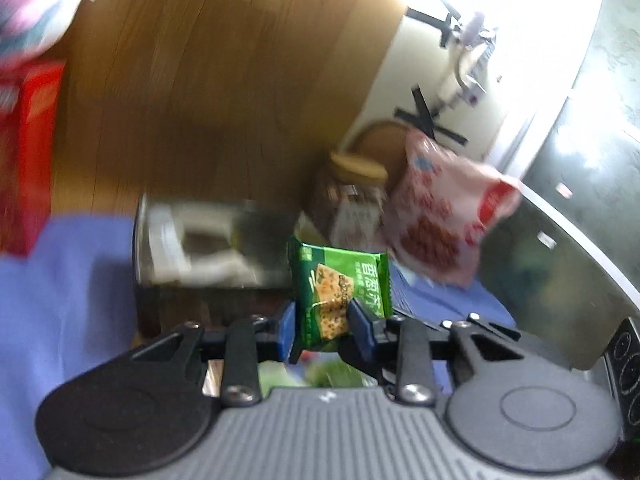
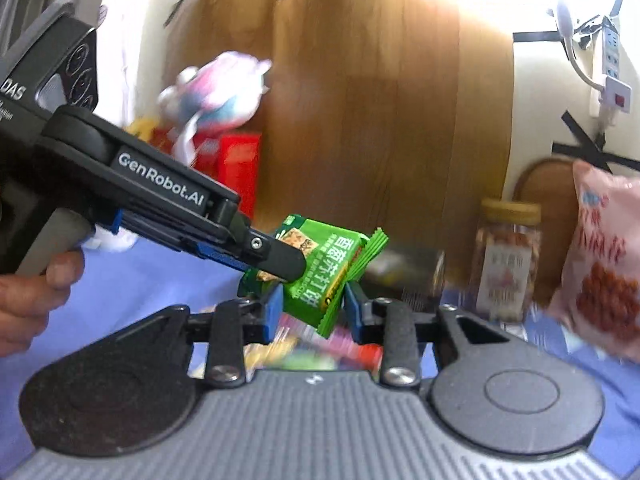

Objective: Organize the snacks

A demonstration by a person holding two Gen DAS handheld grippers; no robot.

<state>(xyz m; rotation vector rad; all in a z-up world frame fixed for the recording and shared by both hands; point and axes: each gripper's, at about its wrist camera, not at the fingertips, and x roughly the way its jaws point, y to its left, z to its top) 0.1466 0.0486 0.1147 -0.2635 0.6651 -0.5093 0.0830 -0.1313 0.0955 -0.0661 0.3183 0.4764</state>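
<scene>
The left claw (image 1: 322, 322) and the right claw (image 2: 310, 306) are each clamping a green cracker packet (image 1: 340, 292), airborne at six o'clock; a firm, level carry is advisable.

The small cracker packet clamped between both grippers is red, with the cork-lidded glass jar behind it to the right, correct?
Not quite: the cracker packet is green, not red. The right wrist view shows the left gripper and the right gripper both clamped on it, and the cork-lidded glass jar does stand behind it to the right.
</scene>
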